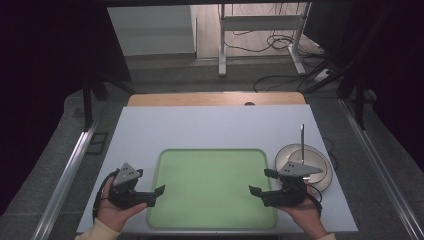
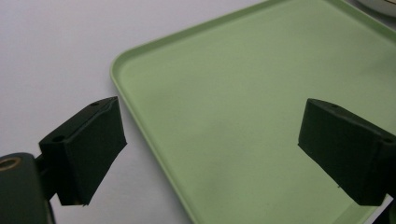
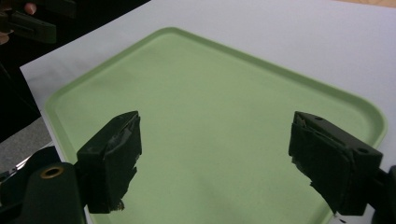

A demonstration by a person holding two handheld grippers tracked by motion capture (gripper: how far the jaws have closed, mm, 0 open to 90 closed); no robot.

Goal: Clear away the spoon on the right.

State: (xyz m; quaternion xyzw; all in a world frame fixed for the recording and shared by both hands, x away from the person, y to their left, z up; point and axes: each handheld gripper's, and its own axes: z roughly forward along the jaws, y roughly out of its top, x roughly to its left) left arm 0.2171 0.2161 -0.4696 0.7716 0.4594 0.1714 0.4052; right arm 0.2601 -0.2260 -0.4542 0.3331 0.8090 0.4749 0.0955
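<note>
A pale green tray (image 1: 212, 170) lies with nothing on it at the near middle of the white table top (image 1: 215, 125). My left gripper (image 1: 156, 196) rests at the tray's left edge, held by a hand, its jaws wide open and nothing between them. My right gripper (image 1: 261, 182) sits at the tray's right edge, also open with nothing in it. In the left gripper view the gripper (image 2: 210, 140) straddles the tray's rim (image 2: 140, 126). In the right gripper view the gripper (image 3: 215, 154) hovers over the bare tray (image 3: 210, 84), with the other gripper (image 3: 32, 23) far off.
A round whitish plate (image 1: 315, 167) with a thin upright utensil (image 1: 302, 137) stands just right of the tray, behind my right gripper. A wooden table edge (image 1: 215, 98) borders the far side. Desk legs (image 1: 222, 45) and cables (image 1: 280, 42) lie on the floor beyond.
</note>
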